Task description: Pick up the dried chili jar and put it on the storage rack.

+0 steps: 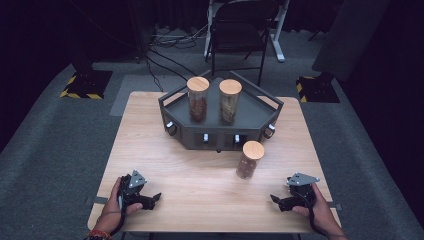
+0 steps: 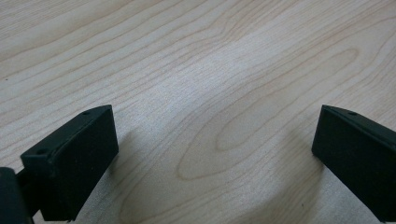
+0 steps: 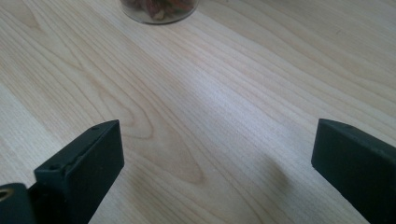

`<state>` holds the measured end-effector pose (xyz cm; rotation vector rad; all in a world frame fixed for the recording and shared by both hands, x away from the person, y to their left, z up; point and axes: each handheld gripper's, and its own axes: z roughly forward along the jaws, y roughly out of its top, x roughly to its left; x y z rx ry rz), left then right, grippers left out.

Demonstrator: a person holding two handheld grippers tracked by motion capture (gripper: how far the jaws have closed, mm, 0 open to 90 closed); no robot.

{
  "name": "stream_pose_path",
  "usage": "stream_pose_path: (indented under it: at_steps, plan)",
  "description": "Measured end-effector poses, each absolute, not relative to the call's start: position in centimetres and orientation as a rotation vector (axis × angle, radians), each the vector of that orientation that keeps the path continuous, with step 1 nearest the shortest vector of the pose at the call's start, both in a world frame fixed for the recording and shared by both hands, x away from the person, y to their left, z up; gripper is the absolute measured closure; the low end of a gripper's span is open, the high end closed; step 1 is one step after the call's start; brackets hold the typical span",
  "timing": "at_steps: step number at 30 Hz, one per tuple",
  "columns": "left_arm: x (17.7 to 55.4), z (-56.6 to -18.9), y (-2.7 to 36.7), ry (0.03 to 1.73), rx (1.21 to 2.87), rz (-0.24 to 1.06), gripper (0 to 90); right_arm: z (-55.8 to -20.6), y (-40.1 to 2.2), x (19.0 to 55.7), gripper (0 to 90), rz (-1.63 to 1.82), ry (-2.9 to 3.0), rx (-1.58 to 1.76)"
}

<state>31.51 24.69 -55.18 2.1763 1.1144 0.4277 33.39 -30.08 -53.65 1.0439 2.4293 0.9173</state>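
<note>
from my station i record a light wooden surface [image 1: 200,170] with a dark six-sided tray [image 1: 172,107] standing at its far middle. two glass jars with wooden lids stand upright inside the tray, side by side but apart: the left jar [image 1: 198,99] holds brown contents, the right jar [image 1: 230,101] paler ones. a third jar [image 1: 248,160] with a wooden lid and brown contents stands upright on the surface, just in front of the tray's right front corner and clear of it.

left claw [image 1: 154,198]: resting low at the near left of the surface, held in a hand [image 1: 112,210], pointing right. in the left gripper view its jaws stand wide apart with bare wood between them; it has hold of nothing.

right claw [image 1: 275,200]: resting low at the near right, held in the other hand [image 1: 320,212], pointing left. in the right gripper view its jaws stand wide apart over bare wood, nothing between them. the base of the third jar sits at the top edge of that view, well apart from the jaws. both claws are well clear of every jar and of the tray.
</note>
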Motion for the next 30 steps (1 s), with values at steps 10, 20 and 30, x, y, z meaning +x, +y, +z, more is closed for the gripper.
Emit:
stream_pose_path:
  at_steps: [10,20,30]
  plan:
    - [31.5,-55.2,24.7,1.115,2.176,0.428,0.2,-52.8,-29.4,33.4,2.4,0.921,2.424,1.026]
    - [31.5,-55.2,24.7,1.115,2.176,0.429,0.2,-52.1,-28.7,33.8,2.4,0.916,2.409,1.023]
    - [31.5,-55.2,24.7,1.115,2.176,0.427,0.2,-51.5,-27.6,34.2,2.4,0.928,2.410,0.996]
